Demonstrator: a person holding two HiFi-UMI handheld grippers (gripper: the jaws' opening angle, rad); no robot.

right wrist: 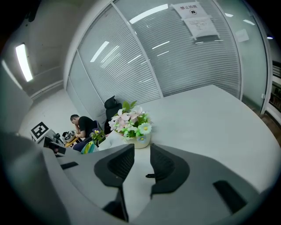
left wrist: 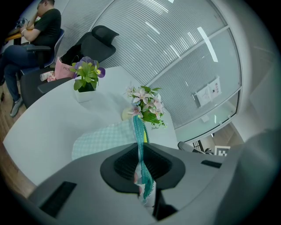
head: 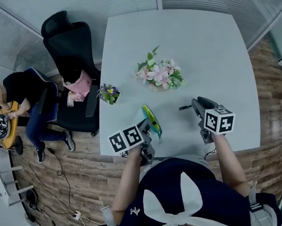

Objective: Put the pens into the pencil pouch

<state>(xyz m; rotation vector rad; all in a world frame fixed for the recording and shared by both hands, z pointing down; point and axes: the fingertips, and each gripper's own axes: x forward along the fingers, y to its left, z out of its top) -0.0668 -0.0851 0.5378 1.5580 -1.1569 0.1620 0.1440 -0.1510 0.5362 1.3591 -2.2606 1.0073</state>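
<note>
Pencil pouch (head: 152,118), mint-green checked fabric with a teal zip edge and a bit of yellow. Head view: it stands up on edge off the white table (head: 214,53), pinched at its near end by the left gripper (head: 146,128), and the rest runs away beyond the fingertips. Likely reason: it is lifted by the rim so the mouth is presented for loading. Right gripper (head: 196,104) is well apart from the pouch, off to the side. One short black pen (head: 184,108) lies on the table just off its fingertips, on the pouch side. Pink-and-white flower arrangement (head: 160,76) sits further out, past both sets of fingers.

Left gripper view: left gripper (left wrist: 141,169) jaws are nearly together, clamped on the teal zip edge, which runs straight up the middle between the pads. The checked body of the pencil pouch (left wrist: 103,139) droops to the table ahead of the fingers and to their left. A firm pinch on thin fabric, so this looks like a holding role only.

Right gripper view: right gripper (right wrist: 141,165) jaws are wide apart, nothing pressed between them. The pen (right wrist: 149,176) shows as a dark stub low in the gap, right by the inner face of the right-hand finger; touching or not, can't tell. Flower arrangement (right wrist: 131,125) is straight ahead beyond the tips. Jaws open and angled down at the table reads as lining up to grab the pen. No pen shows in the pouch, so the task looks early; only one pen is visible.
</note>
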